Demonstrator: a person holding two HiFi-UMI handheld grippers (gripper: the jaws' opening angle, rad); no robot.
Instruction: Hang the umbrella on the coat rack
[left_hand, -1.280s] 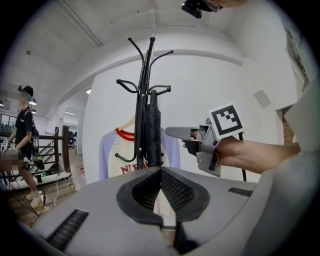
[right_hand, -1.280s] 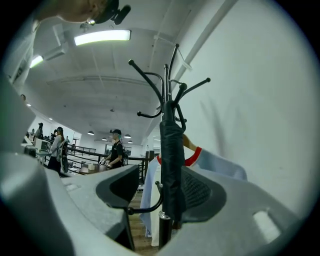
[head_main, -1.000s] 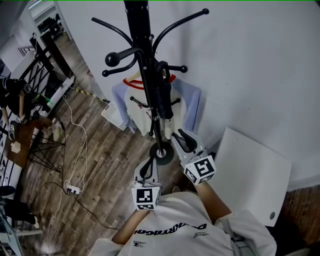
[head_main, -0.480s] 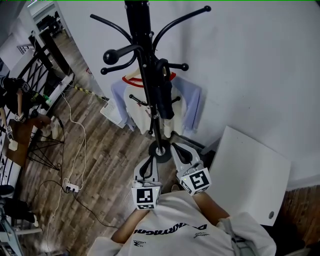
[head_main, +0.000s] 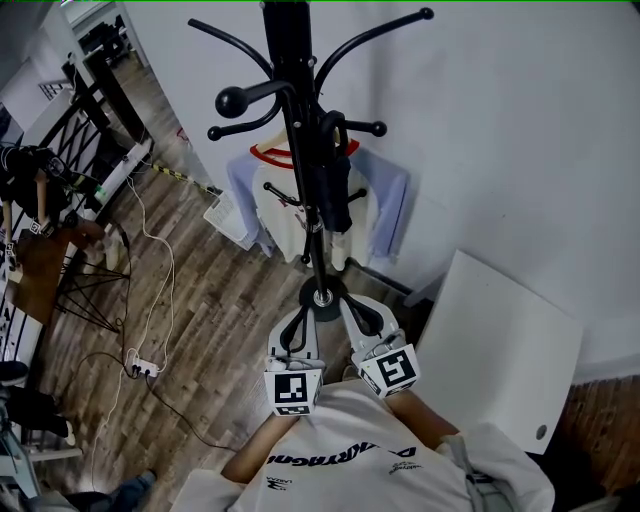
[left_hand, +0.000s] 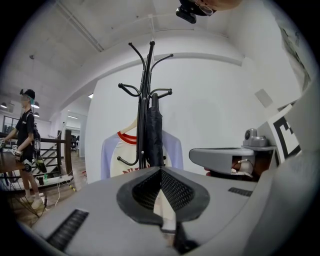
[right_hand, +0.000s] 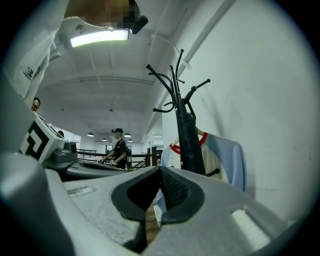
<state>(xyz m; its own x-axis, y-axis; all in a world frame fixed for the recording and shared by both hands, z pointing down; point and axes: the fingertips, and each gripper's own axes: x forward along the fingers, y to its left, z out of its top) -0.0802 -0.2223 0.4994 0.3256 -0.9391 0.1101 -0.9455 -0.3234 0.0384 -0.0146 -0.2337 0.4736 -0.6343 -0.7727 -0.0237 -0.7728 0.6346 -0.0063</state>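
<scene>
A black folded umbrella (head_main: 336, 190) hangs upright from a hook of the black coat rack (head_main: 298, 90), close against the pole. In the left gripper view the umbrella (left_hand: 154, 132) is straight ahead and well clear of the jaws. In the right gripper view the umbrella (right_hand: 190, 142) is equally far off. My left gripper (head_main: 299, 322) and right gripper (head_main: 358, 306) are side by side near my chest, pointing at the rack's base. Each is shut with nothing between its jaws.
A white shirt with pale blue sleeves and a red collar (head_main: 285, 205) hangs on the rack behind the umbrella. A white board (head_main: 500, 350) leans against the wall on the right. Cables and a power strip (head_main: 146, 376) lie on the wood floor at left. A person (left_hand: 27, 135) stands far left.
My right gripper has drawn back from the rack toward my body and lower, and its jaws have closed empty. The left gripper has stayed put. The umbrella still hangs on the rack.
</scene>
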